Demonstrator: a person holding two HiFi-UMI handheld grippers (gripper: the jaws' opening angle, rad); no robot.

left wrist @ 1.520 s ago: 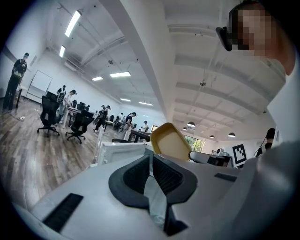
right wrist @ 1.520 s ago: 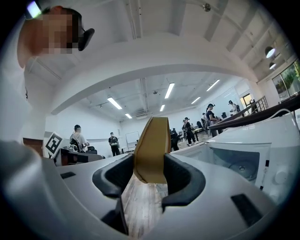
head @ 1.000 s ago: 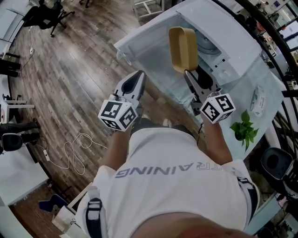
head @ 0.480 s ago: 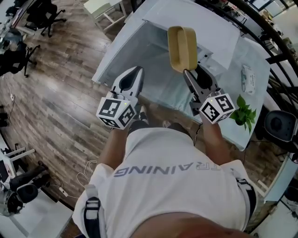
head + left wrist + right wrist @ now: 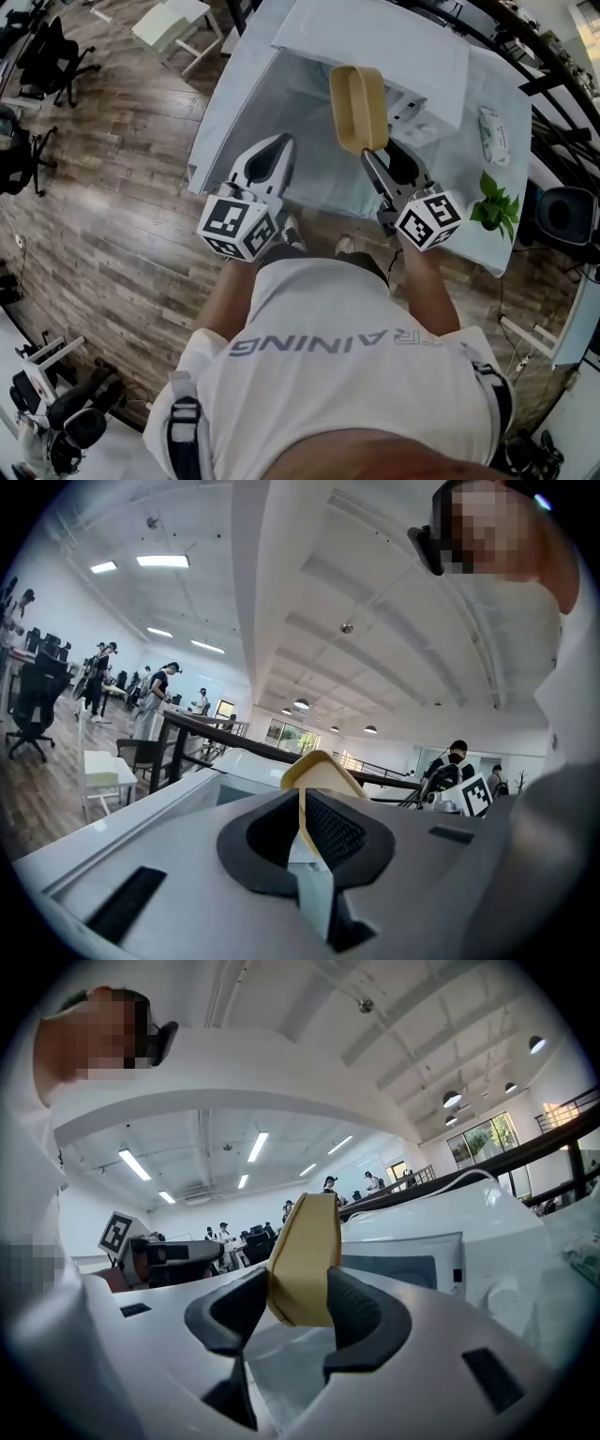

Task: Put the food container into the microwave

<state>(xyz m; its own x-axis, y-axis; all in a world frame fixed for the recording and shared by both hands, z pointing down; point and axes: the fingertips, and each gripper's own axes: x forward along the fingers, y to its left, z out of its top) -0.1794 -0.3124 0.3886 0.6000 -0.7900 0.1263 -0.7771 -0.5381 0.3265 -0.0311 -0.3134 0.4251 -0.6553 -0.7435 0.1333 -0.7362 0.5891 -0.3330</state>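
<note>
Left gripper (image 5: 278, 143): jaws together, nothing between them; carried beside the right one, apart from the container.
Right gripper (image 5: 375, 157): jaws clamped on the near end of the tan food container (image 5: 359, 105), which stands on edge and juts ahead of the claw.
Pale-covered table (image 5: 225, 122): below and ahead.
White microwave (image 5: 375, 42): on the table, farthest; container is outside it, just in front.

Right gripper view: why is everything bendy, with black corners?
Right gripper view: the wide-angle lens bows the dark railing and blacks out the corners, yet the tan food container looks sharp. Head view: the black frame bows too.
</note>
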